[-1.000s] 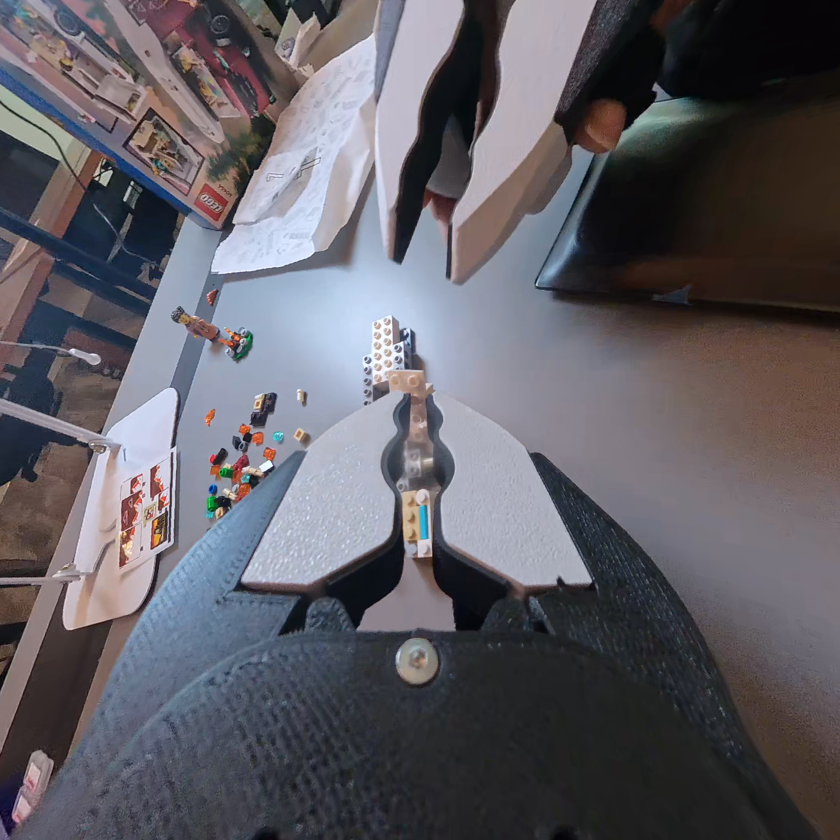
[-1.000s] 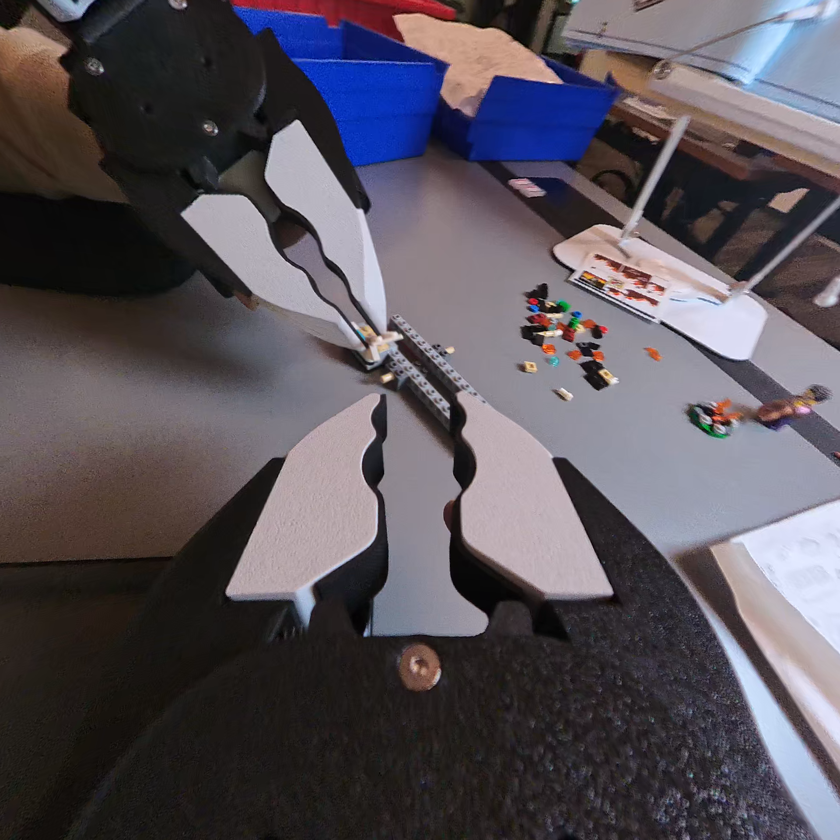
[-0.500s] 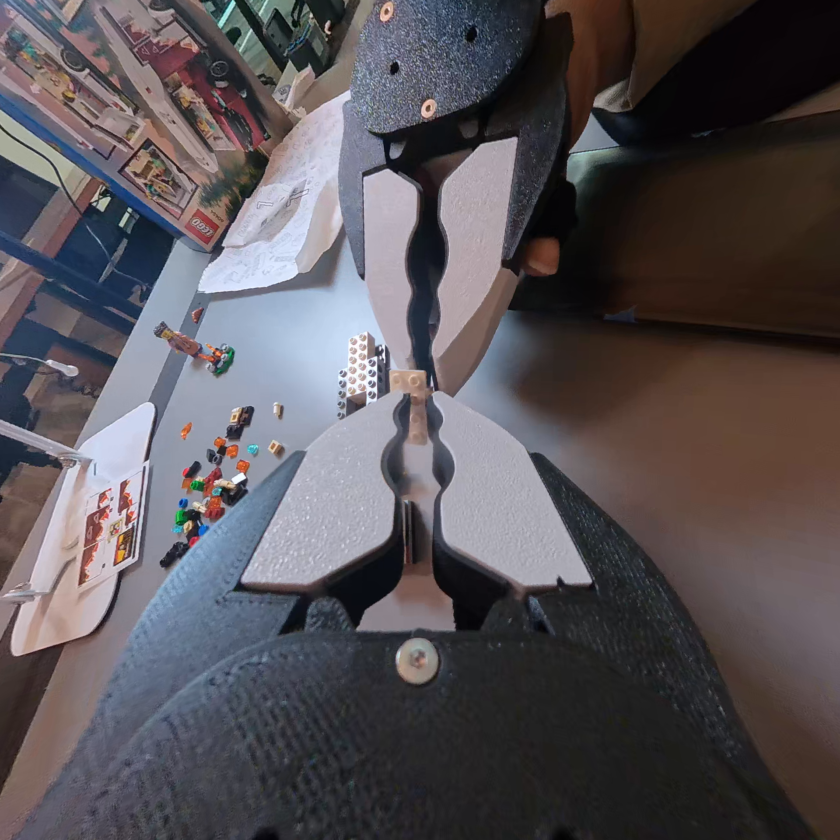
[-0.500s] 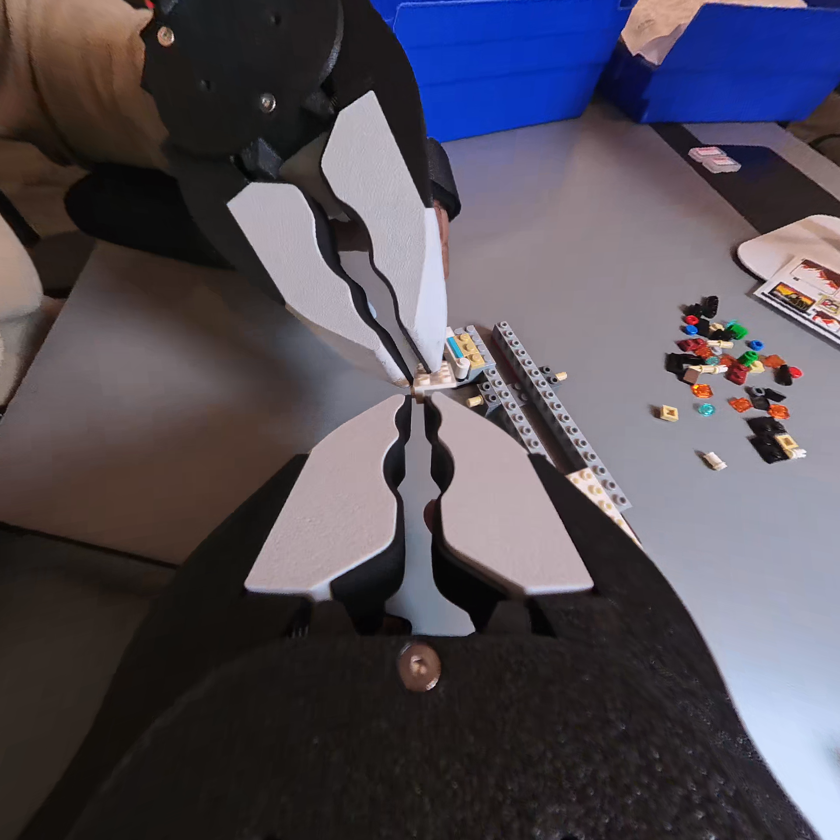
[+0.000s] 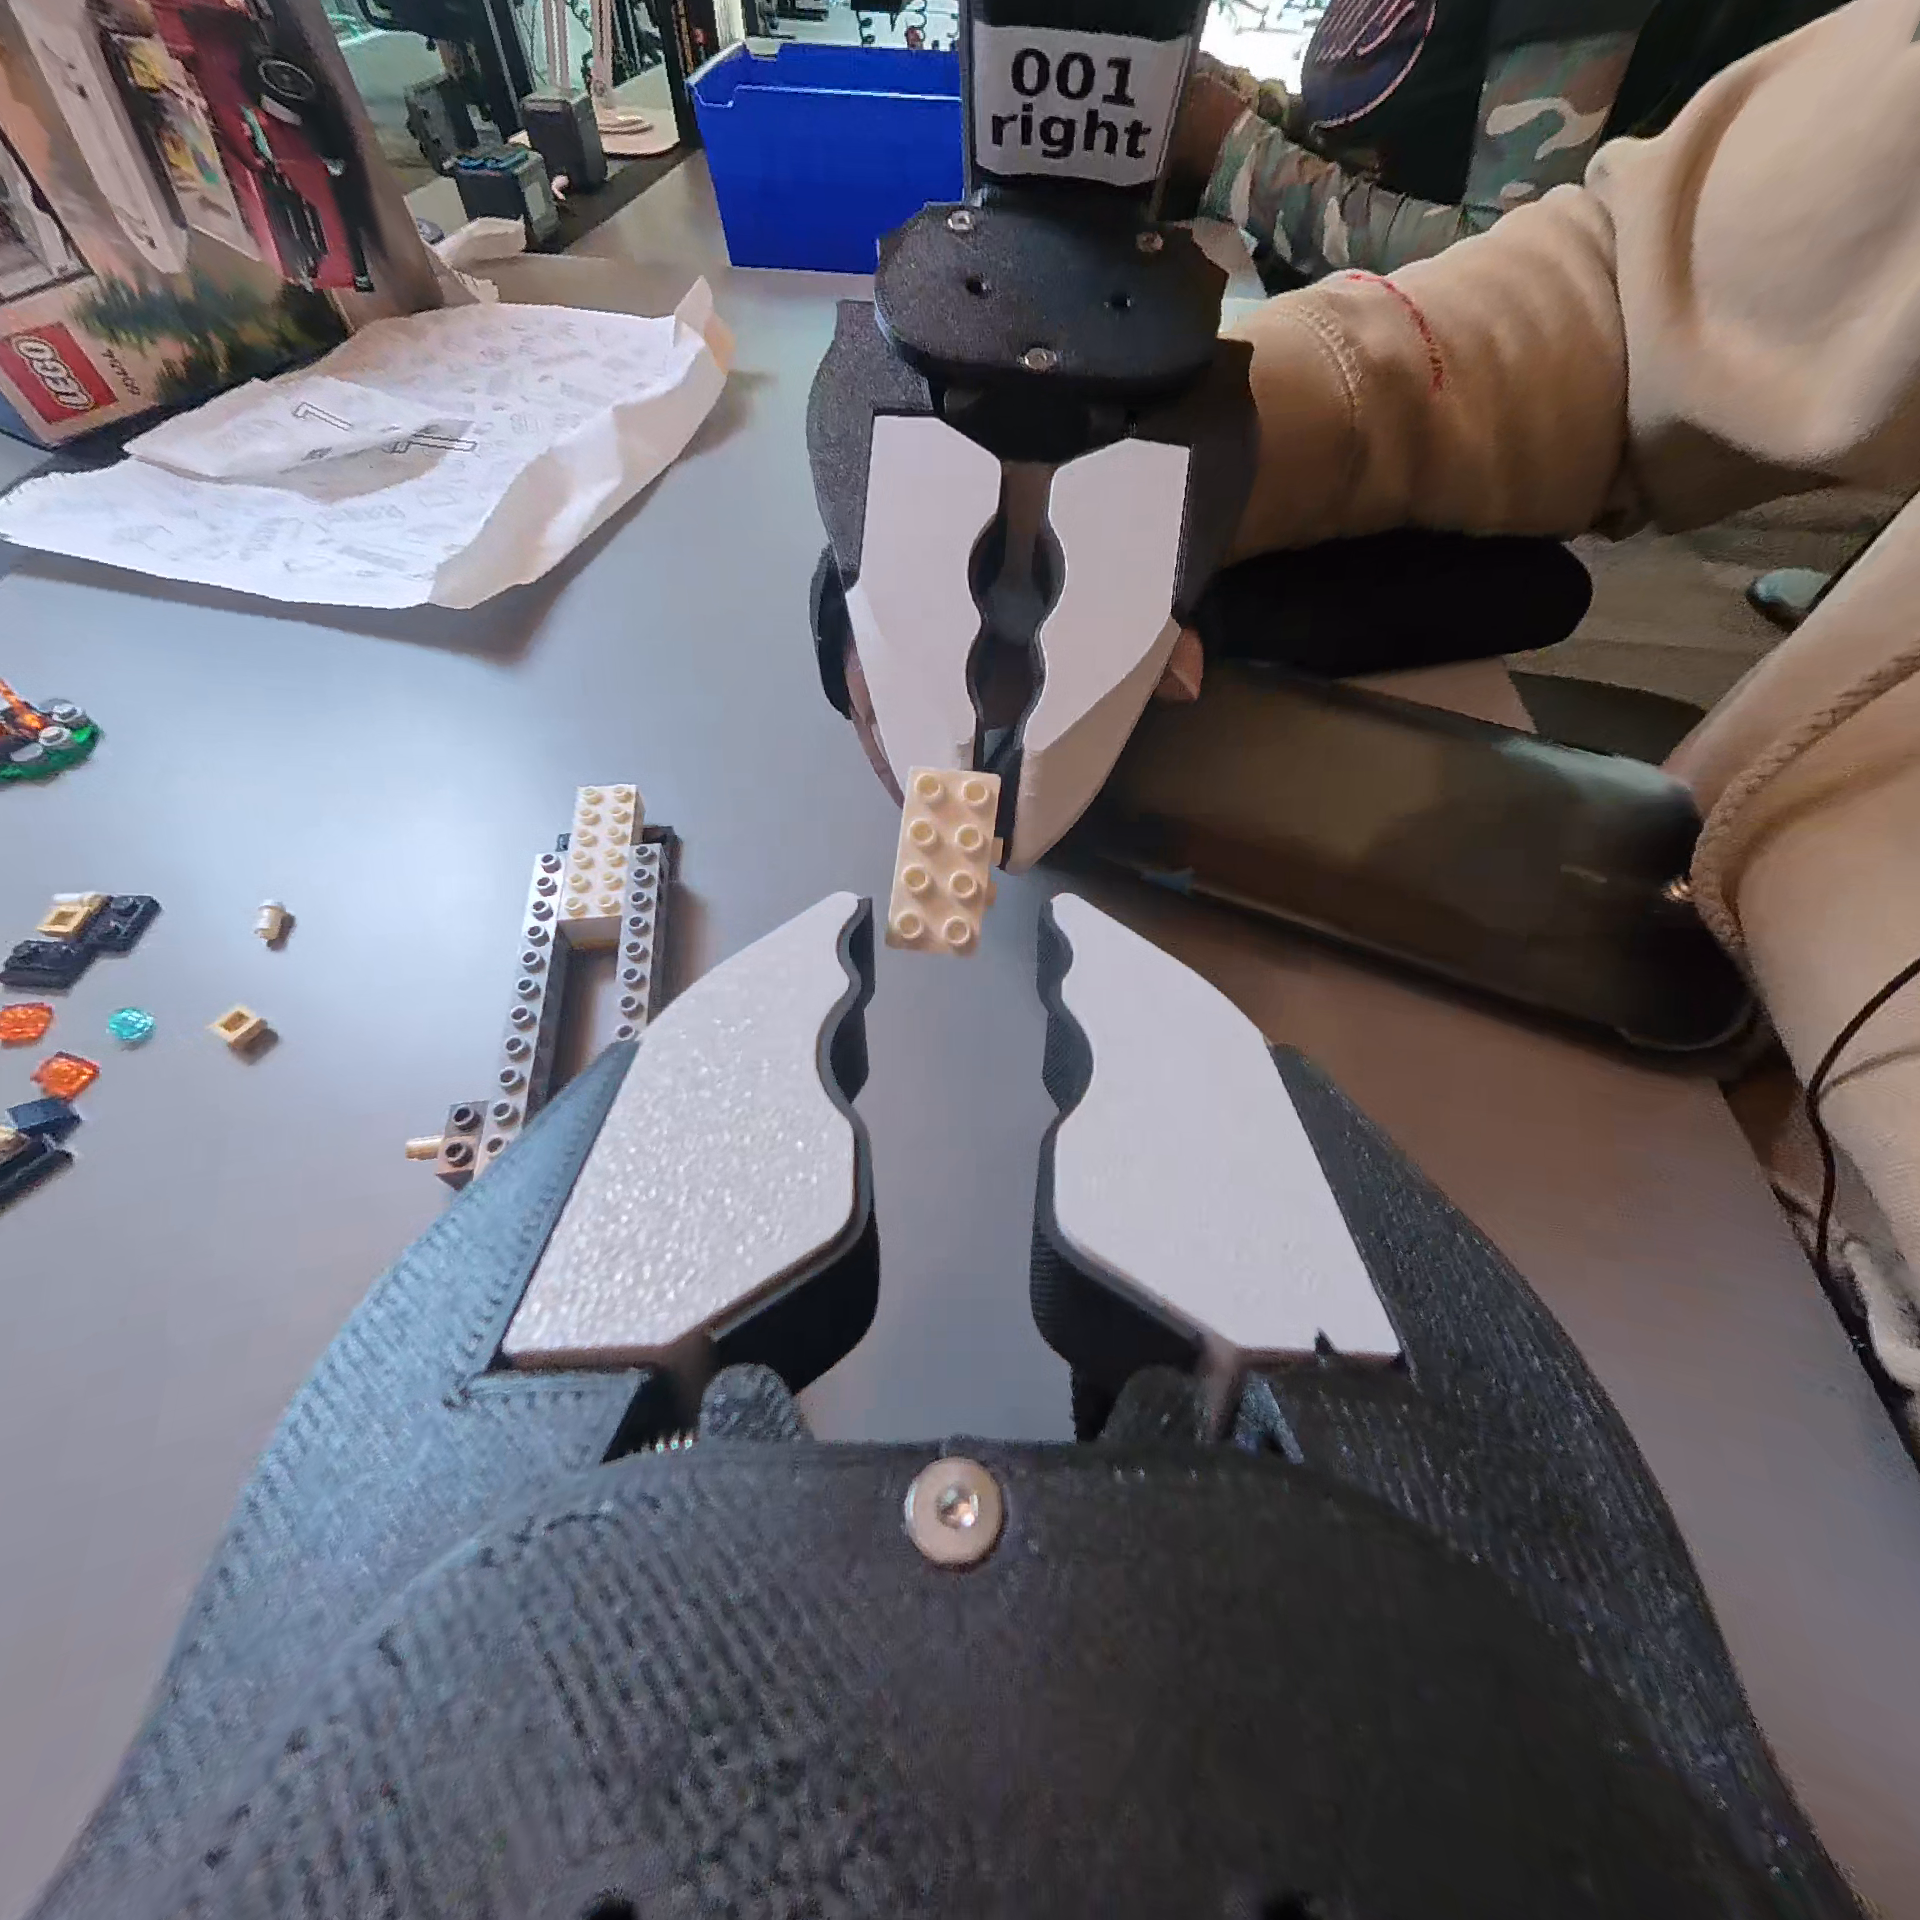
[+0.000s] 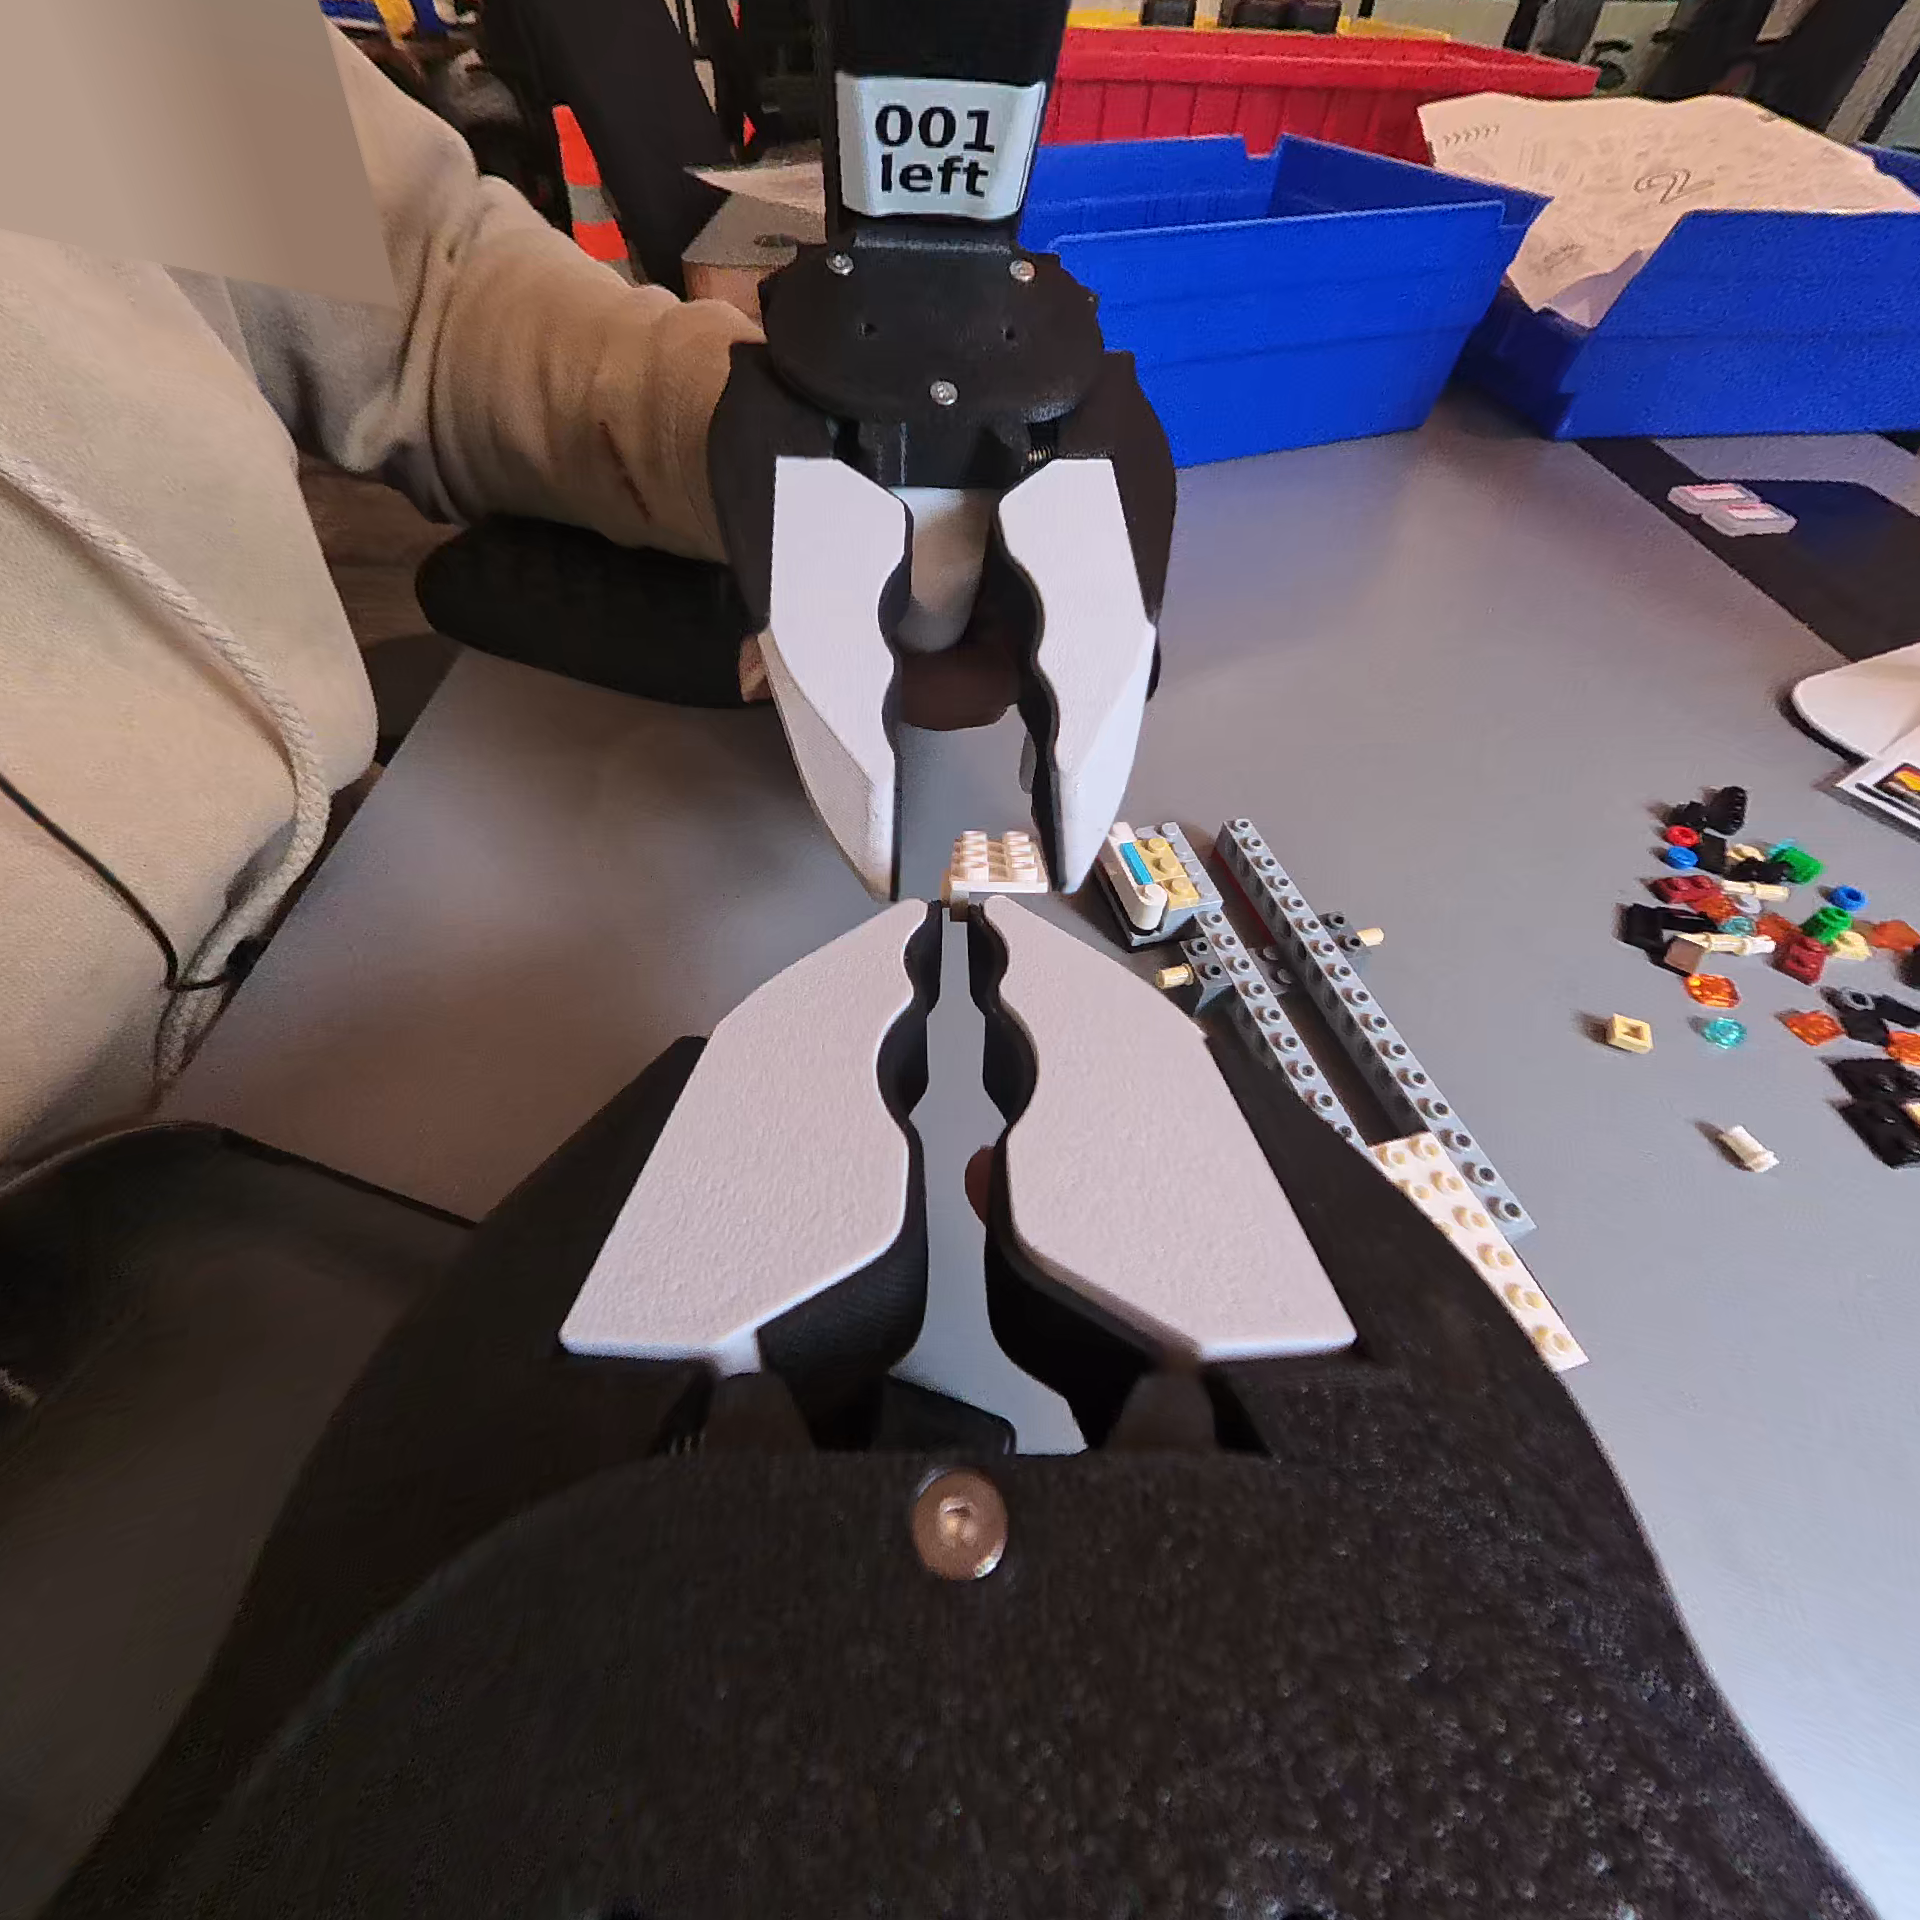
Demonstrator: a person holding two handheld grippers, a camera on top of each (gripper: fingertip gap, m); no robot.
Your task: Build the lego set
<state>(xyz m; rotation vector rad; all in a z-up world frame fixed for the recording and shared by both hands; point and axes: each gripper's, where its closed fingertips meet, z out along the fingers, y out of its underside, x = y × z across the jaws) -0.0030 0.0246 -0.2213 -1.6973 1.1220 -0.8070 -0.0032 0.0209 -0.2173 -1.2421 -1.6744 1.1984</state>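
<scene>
My right gripper [image 6: 958, 912] is shut on the edge of a small cream studded plate [image 6: 995, 868] and holds it just above the table. In the left wrist view the plate [image 5: 943, 871] hangs from the right gripper [image 5: 992, 800], studs facing the camera. My left gripper [image 5: 954, 906] is open and empty, its fingers either side of the plate without touching it; it also shows in the right wrist view [image 6: 971, 878]. A long grey studded frame [image 6: 1330, 1029] [image 5: 582, 987] lies beside them. A small grey, tan and blue assembly [image 6: 1148, 883] rests at its end.
Several small loose coloured pieces [image 6: 1787, 935] [image 5: 62, 1018] lie scattered by the frame. A crumpled paper bag [image 5: 395, 457] and the set's box [image 5: 156, 187] lie behind. Blue bins [image 6: 1299, 301] stand at the back. A black pad [image 5: 1403, 831] borders the table edge. The tips of both grippers are at nearly the same place.
My left gripper was shut on the cream plate and has opened. My right gripper closed in, shut on the plate and now holds it alone.
</scene>
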